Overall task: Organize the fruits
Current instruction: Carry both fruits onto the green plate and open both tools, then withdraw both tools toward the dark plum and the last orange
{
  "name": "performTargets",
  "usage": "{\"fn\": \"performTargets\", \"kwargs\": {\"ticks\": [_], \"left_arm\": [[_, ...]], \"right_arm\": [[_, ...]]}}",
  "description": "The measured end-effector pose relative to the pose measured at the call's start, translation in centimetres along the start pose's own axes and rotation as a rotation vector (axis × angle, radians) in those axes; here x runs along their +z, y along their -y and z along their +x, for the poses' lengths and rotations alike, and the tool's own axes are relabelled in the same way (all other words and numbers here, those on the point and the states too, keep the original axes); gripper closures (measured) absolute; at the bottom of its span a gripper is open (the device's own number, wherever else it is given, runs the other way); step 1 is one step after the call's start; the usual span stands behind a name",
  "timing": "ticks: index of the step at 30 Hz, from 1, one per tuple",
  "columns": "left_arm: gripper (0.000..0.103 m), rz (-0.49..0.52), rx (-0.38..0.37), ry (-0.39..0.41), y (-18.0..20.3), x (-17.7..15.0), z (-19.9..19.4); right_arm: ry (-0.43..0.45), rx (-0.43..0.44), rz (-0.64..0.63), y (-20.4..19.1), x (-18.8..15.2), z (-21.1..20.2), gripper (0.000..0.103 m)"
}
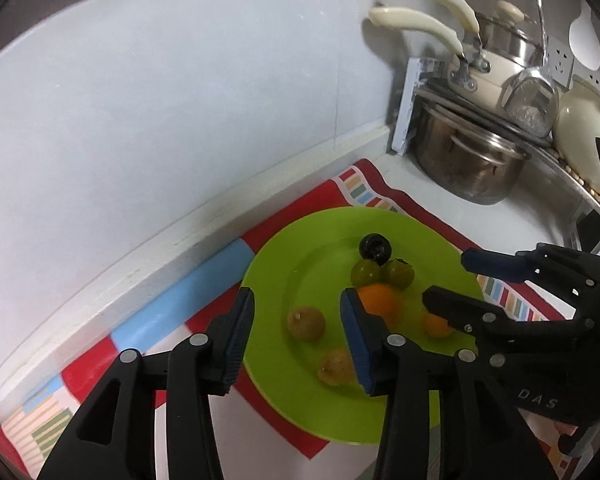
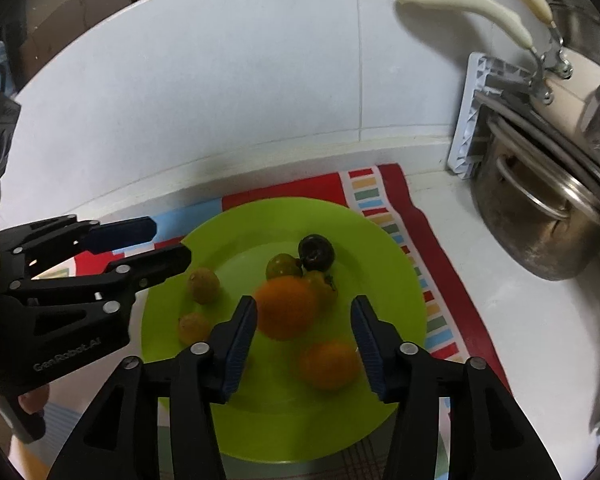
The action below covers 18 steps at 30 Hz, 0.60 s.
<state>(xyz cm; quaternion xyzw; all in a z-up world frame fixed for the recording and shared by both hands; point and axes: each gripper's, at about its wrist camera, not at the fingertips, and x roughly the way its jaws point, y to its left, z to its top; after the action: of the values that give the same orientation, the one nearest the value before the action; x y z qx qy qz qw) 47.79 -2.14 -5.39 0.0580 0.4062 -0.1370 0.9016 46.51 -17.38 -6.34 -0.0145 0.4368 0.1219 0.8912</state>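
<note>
Altogether seven small fruits lie on a lime-green plate (image 2: pixel 400 280): a large orange (image 2: pixel 286 306) in the middle, a smaller orange (image 2: pixel 328 364) nearer the camera, a dark plum (image 2: pixel 316 252), two green fruits (image 2: pixel 282 266) touching it, and two yellowish-brown ones (image 2: pixel 203 284) to the left. Both grippers hover over the plate with fingers parted and nothing between them, the left gripper (image 1: pixel 296 340) above the brownish fruits, the right gripper (image 2: pixel 304 344) above the oranges. Under the plate is a red striped cloth (image 2: pixel 416 216) on a white counter (image 2: pixel 520 320), with steel pots (image 2: pixel 540 216) stacked at the right.

lime green plate (image 2: pixel 396 280) on a red cloth (image 2: pixel 428 216) with multicoloured stripes; oranges (image 2: pixel 286 306), one seemingly black fruit (image 2: pixel 317 253).
</note>
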Motion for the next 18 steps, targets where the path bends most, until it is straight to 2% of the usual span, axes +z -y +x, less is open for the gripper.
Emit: {"fn": "performTargets", "kwargs": {"ticks": [11,15,18], "left_arm": [[0.049,-0.004,0.035,0.085,0.4,-1.7,-6.9],[0.045,0.001,0.048,0.113,0.7,-2.4,-9.3],[0.041,-0.004,0.039,0.124,0.7,-2.8,-10.4]], "right_arm": [[0.088,-0.036,0.017,-2.0,-0.7,-6.3,0.053],[0.113,-0.06,0.031,-2.9,-1.6,-8.3,0.046],[0.13,-0.084,0.043,-3.5,-2.4,-10.1,0.046]]}}
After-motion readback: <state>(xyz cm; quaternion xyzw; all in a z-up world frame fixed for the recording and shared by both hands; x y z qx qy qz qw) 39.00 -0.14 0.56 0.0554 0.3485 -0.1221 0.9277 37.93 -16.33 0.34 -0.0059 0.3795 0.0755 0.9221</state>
